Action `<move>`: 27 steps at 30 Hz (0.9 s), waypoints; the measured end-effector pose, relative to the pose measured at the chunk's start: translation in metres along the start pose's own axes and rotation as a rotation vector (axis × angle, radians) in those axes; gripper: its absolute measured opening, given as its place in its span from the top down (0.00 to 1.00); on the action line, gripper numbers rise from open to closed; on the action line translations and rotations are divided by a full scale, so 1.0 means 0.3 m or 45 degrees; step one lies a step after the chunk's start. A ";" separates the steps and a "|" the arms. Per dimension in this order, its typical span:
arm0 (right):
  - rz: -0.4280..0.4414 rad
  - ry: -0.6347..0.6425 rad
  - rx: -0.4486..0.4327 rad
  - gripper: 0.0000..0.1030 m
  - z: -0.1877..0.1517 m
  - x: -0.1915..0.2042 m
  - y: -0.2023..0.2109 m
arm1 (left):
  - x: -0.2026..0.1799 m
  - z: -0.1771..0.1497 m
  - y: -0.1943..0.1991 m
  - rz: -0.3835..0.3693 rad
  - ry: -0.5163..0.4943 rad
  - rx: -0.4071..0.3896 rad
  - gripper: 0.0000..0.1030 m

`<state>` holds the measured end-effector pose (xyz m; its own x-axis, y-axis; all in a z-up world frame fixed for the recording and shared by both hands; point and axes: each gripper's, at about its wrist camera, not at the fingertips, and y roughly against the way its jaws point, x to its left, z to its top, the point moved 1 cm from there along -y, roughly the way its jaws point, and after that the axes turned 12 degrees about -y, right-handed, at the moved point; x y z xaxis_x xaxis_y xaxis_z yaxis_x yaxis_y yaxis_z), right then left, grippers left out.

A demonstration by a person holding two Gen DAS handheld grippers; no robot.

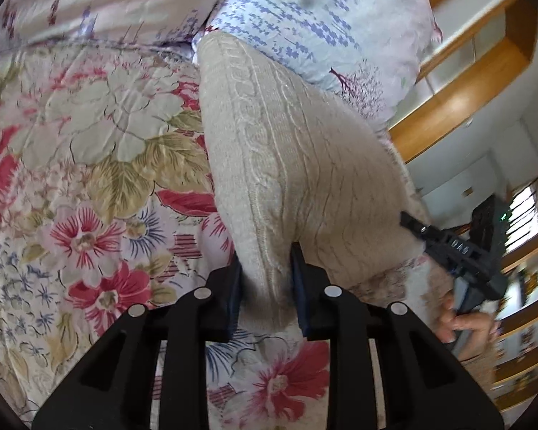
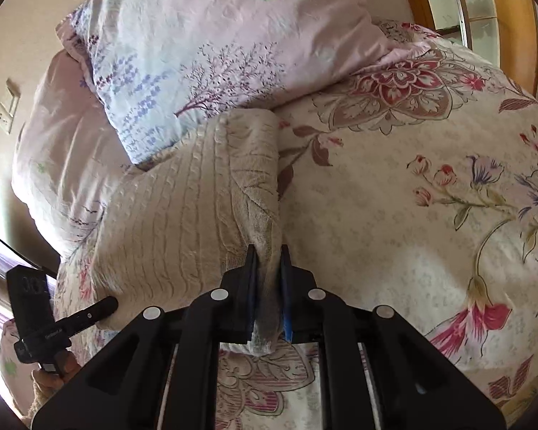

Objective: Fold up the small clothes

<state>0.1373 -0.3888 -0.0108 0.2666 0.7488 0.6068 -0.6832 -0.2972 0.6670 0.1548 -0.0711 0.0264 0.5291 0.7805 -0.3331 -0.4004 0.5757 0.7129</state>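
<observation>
- We see a beige cable-knit sweater lying on a floral quilt, its far end up against a pale pillow printed with blue sprigs.
- Our left gripper has its two pads pressed on a bunched near edge of the sweater; the knit fills the gap between them and rises from there toward the pillow.
- Our right gripper is pinched nearly together on a thin fold of the same sweater, with grey-beige fabric squeezed between the blue-edged pads.
- In the right wrist view the sweater spreads left and away from the jaws, one folded edge running along the quilt and its top corner touching the pillow.
- A second, pinkish pillow lies behind and left of the sweater.
- Each camera catches the other gripper at the sweater's far side: the right one at the right edge of the left view, held by a hand, and the left one low at the left of the right view, its fingertip at the knit's edge.
- Wooden shelving stands beyond the bed.
</observation>
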 end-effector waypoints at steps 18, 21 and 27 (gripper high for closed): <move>0.109 -0.173 0.060 0.20 0.195 0.017 0.041 | 0.003 0.177 0.108 0.145 -0.097 -0.072 0.05; 0.111 -0.201 0.126 0.20 0.230 0.020 -0.017 | 0.015 0.210 0.069 0.216 -0.100 -0.025 0.02; 0.133 -0.230 0.269 0.20 0.251 0.022 -0.131 | 0.049 0.241 -0.017 0.246 -0.088 0.066 0.02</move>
<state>0.2173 -0.4168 -0.0005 0.3317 0.5957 0.7315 -0.5621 -0.4979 0.6604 0.2188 -0.0802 0.0626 0.4968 0.8556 -0.1450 -0.4616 0.4021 0.7907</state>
